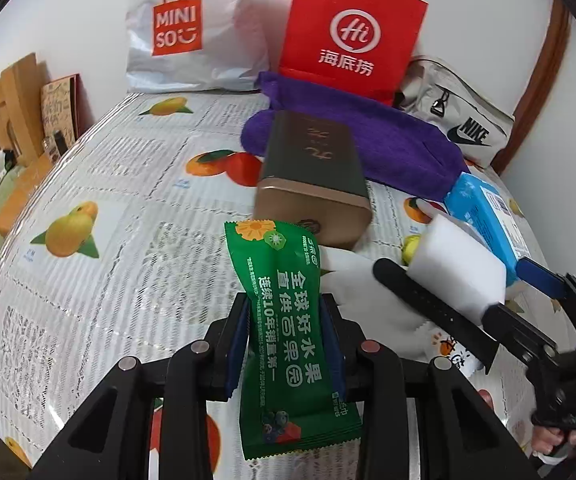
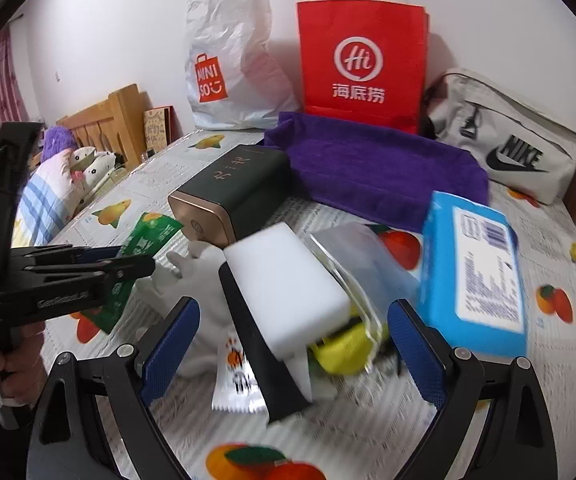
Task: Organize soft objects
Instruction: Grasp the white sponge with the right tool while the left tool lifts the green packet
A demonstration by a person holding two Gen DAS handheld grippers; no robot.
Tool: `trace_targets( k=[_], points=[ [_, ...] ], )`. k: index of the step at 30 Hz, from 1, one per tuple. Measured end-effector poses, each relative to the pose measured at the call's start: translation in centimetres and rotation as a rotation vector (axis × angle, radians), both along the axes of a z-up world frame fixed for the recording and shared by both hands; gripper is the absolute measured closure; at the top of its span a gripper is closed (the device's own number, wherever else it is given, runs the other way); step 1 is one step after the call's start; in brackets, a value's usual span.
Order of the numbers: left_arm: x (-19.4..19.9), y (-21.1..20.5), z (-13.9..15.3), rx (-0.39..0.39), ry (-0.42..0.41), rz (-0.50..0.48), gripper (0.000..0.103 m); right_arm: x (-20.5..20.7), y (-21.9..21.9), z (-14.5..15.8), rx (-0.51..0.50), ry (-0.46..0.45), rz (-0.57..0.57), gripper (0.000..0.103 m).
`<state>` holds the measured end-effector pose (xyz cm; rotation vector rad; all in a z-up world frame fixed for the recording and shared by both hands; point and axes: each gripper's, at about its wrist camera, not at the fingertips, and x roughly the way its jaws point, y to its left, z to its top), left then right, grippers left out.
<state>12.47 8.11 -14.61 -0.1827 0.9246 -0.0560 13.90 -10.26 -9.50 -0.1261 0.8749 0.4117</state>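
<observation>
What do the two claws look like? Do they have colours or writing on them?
Both are black, angular frames with round silvery bolts. Each claw has two flat blue fingers with a bumpy texture. The left claw shows pale "GenRobot.AI" lettering along its side in the right view. The right claw looks the same.

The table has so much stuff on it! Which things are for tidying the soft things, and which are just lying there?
For the job:
green packet, held in the left hand-held gripper
white sponge
purple towel
blue wipes pack
right hand-held gripper, open

Just lying about:
dark tin
red bag
Miniso bag
Nike pouch
</observation>
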Motion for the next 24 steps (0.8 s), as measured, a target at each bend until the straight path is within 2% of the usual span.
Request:
trace_targets(
  k=[3, 5, 7, 12, 16, 19, 24],
  points=[
    [0.0, 0.6, -0.3, -0.010, 0.006, 0.004, 0.070, 1.0, 0.6, -1.1, -0.029, 0.019, -0.003, 0.021],
    [0.0, 0.8, -0.5, -0.015, 0.010, 0.006, 0.070, 1.1, 0.9, -1.7, -0.038, 0.038, 0.013, 0.042],
    [0.1, 0.9, -0.7, -0.019, 0.013, 0.009, 0.070, 0.6, 0.7, -1.4, -0.034, 0.018, 0.013, 0.042],
    [0.3, 0.9, -1.0, -0.022, 0.024, 0.013, 0.070, -1.5, -0.4, 0.5, 0.050, -0.011, 0.047, 0.042],
    [0.3, 0.7, -1.2, -0.023, 0.035, 0.015, 0.070, -3.4, -1.3, 1.4, 0.045, -0.032, 0.043, 0.042],
    [0.3, 0.6, -1.2, -0.017, 0.040, 0.022, 0.070, -4.9, -2.8, 1.5, 0.042, -0.032, 0.013, 0.042],
    [0.2, 0.5, -1.4, -0.001, 0.050, 0.037, 0.070, -6.6, -7.1, 0.0, 0.008, 0.007, -0.086, 0.042]
  ],
)
